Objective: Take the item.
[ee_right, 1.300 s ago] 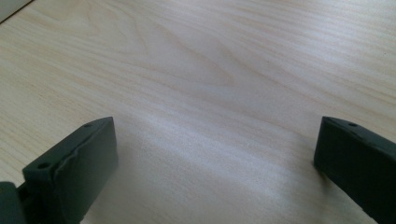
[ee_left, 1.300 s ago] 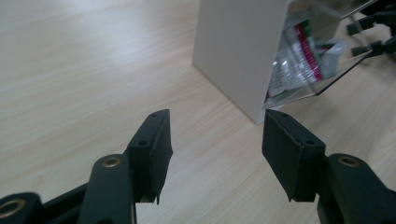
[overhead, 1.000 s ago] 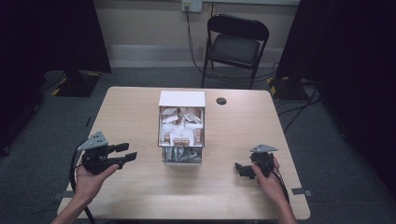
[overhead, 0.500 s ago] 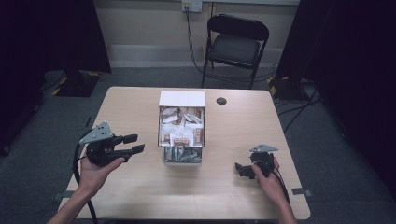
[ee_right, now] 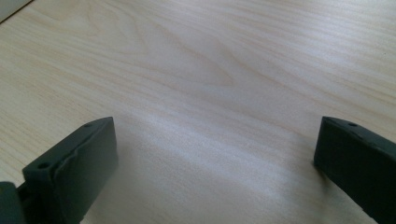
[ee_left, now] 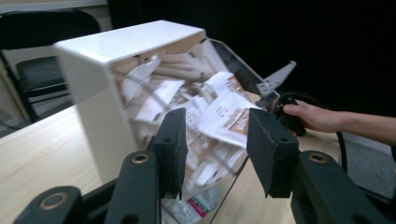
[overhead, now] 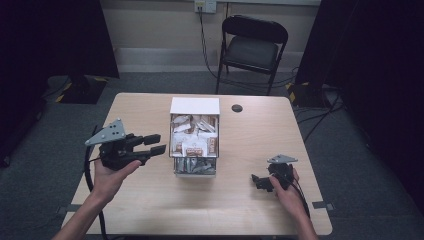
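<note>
Brown-and-white packets (overhead: pixel 194 140), their print unreadable, are seen in the clear box (overhead: pixel 194 106) at mid-table. The left gripper (overhead: pixel 156 144), raised since earlier, is empty, jaws just narrowed; the right gripper (overhead: pixel 256 181) rests released.

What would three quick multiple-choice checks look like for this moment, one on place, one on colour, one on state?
1. Where is the clear box of packets?
A. mid-table
B. on the chair
C. on the floor

2. What colour is the box's lid?
A. red
B. white
C. black

3. What is between the left gripper's jaws?
A. a packet
B. the lid
C. nothing

Answers: 1 A, it stands on the table between both grippers. 2 B, the lid is plain white. 3 C, the jaws have just been closing, yet the gap holds nothing.
</note>
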A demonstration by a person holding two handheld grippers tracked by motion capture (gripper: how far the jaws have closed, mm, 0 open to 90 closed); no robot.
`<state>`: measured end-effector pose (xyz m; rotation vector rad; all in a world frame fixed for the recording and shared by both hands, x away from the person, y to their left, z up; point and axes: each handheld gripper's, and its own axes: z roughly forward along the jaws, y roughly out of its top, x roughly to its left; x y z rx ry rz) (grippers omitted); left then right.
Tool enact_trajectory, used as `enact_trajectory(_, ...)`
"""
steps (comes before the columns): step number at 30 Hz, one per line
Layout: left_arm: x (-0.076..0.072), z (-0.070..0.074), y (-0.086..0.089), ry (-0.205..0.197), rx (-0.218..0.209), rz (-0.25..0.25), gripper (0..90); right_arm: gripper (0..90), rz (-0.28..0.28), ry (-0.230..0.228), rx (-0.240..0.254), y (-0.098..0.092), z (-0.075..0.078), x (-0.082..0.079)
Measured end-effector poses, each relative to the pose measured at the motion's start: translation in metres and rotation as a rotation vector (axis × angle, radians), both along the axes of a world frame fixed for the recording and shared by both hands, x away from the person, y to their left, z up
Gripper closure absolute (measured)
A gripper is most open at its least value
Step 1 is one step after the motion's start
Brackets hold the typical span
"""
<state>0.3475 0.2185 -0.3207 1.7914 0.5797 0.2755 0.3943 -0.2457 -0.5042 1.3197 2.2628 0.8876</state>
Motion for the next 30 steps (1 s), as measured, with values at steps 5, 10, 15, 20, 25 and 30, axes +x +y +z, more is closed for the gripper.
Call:
enact_trajectory(5, 0.008, 0.005, -0.022, 0.015, 0.015, -0.079, 59.6, 0.0, 0.0, 0.0, 0.0, 0.0, 0.0, 0.0)
enact_trajectory(10, 0.017, 0.007, -0.041, 0.032, 0.046, -0.102, 58.5, 0.0, 0.0, 0.0, 0.0, 0.0, 0.0, 0.0)
enact_trajectory(15, 0.024, 0.004, -0.057, 0.026, 0.075, -0.138, 55.2, 0.0, 0.0, 0.0, 0.0, 0.0, 0.0, 0.0)
enact_trajectory(20, 0.029, -0.001, -0.067, 0.034, 0.115, -0.14, 57.1, 0.0, 0.0, 0.0, 0.0, 0.0, 0.0, 0.0)
enact_trajectory(25, 0.029, -0.005, -0.071, 0.031, 0.162, -0.15, 61.0, 0.0, 0.0, 0.0, 0.0, 0.0, 0.0, 0.0)
enact_trajectory(30, 0.031, -0.008, -0.073, 0.037, 0.196, -0.17, 64.7, 0.0, 0.0, 0.0, 0.0, 0.0, 0.0, 0.0)
